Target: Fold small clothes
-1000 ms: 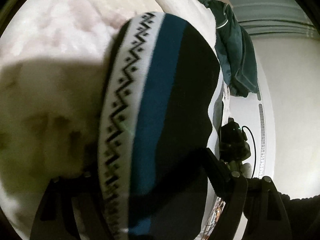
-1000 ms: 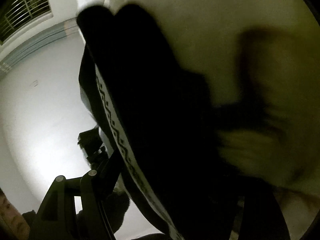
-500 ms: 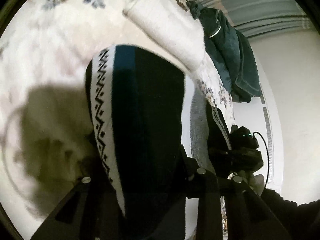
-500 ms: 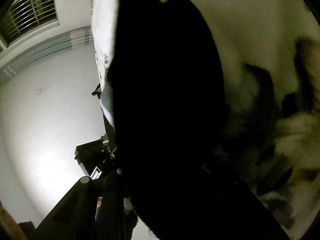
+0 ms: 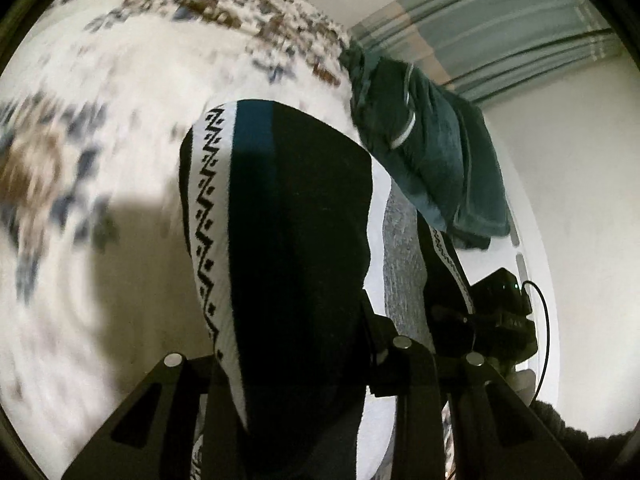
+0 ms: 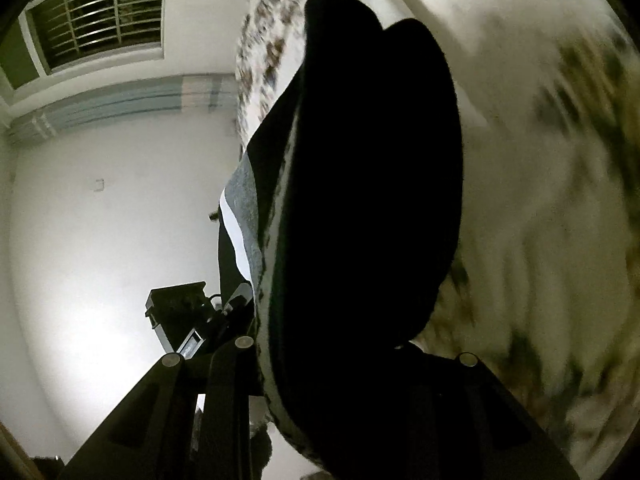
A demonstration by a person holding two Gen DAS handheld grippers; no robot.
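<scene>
Left tool [image 5: 292,364]: clamped on knitted garment [image 5: 280,240], fabric filling the gap between the black fingers [image 5: 416,392].
Right tool [image 6: 348,356]: closed on the same garment, seen here as a dark folded mass [image 6: 372,200] running up from between its fingers.
Knitted garment: small, mostly black; white band with black zigzag-and-diamond pattern along the left edge in the left wrist view, teal stripe next to it, grey knit panel and plain white strip on the right side. Held off the bed between the two tools, a rounded fold at the upper end. Patterned band also visible edge-on in the right wrist view.
Bedspread [image 5: 120,92]: white with brown and blue floral print, blurred; lies behind and below the garment; shadow cast on it left of the garment.
Dark teal cloth [image 5: 428,160]: heaped at the far edge of the bed, apart from the held garment.
Barred window [image 6: 96,16]: upper left in the right wrist view, high on a white wall [image 6: 100,240].
</scene>
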